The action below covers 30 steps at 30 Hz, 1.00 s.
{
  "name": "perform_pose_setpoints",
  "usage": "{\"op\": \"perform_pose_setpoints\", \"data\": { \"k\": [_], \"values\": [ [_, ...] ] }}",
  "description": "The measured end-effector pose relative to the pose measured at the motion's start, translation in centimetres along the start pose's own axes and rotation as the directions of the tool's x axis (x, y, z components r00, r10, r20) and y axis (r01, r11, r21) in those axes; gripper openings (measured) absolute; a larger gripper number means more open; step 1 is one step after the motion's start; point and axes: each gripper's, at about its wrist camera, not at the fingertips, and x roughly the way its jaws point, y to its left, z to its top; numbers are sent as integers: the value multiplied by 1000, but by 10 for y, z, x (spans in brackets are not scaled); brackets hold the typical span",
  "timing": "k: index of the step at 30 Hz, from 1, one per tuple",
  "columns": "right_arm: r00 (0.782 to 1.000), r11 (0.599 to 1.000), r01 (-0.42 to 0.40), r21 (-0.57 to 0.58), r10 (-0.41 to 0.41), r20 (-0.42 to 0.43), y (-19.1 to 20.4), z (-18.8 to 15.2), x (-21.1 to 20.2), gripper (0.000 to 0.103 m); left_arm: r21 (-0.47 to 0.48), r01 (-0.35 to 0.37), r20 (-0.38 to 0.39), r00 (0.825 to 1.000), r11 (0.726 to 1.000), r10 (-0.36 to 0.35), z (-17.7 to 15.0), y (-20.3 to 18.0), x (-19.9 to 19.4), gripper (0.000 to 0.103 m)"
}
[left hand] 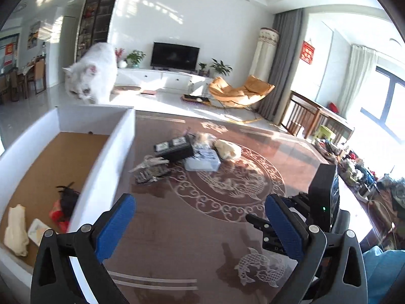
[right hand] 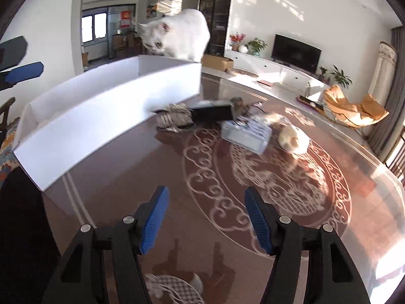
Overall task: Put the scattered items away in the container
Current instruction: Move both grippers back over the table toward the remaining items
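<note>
box [right hand: 106, 116]: from the right wrist view its inside is hidden behind the near white wall
pile [right hand: 227, 121]: blurred; items not clear
cat [left hand: 93, 76]: legs hidden behind the box
left gripper [right hand: 22, 72]: cut off at the picture's edge

You are looking across a table [left hand: 177, 228] where a box [left hand: 111, 157] is standing at the left, with a cloth [left hand: 16, 228], a packet [left hand: 59, 215] and a card [left hand: 38, 230] lying inside it. A cat [left hand: 93, 73] is standing behind the box's far wall. Just right of the box, a heap is sitting mid-table: a bundle [left hand: 149, 168] nearest the box, a case [left hand: 174, 148] behind it, a tub [left hand: 202, 160] to its right and a lump [left hand: 227, 149] farthest right.
</note>
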Motion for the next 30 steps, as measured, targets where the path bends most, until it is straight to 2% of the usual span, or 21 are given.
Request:
{"op": "perform_pose_setpoints", "data": {
  "k": [2,5,8,15,18,21,30],
  "values": [
    [998,992,46,113,-42,-42,-43,-21,2,64,66,53,-65,997,996,-48,-13,-31,43,103],
    [995,960,83,267,-63,-82,-90,-47,-6,64,147,31,-168,986,989,-6,-33,-60,100,103],
    [995,937,88,337,-65,-80,-108,-60,-12,64,165,22,-202,979,986,12,-44,-67,126,103],
    [994,951,57,304,-27,-103,-92,-58,8,64,142,-20,-257,965,990,56,-57,-49,148,103],
    [995,955,54,291,-27,-99,-84,-55,13,64,135,-10,-276,960,991,47,-63,-44,153,103],
    [993,961,69,268,-41,-109,-78,-53,16,64,126,-4,-267,963,992,38,-64,-43,152,103],
    [990,971,76,225,-48,-129,-70,-51,20,75,72,3,-269,963,997,17,-64,-35,156,103]
  ]
}}
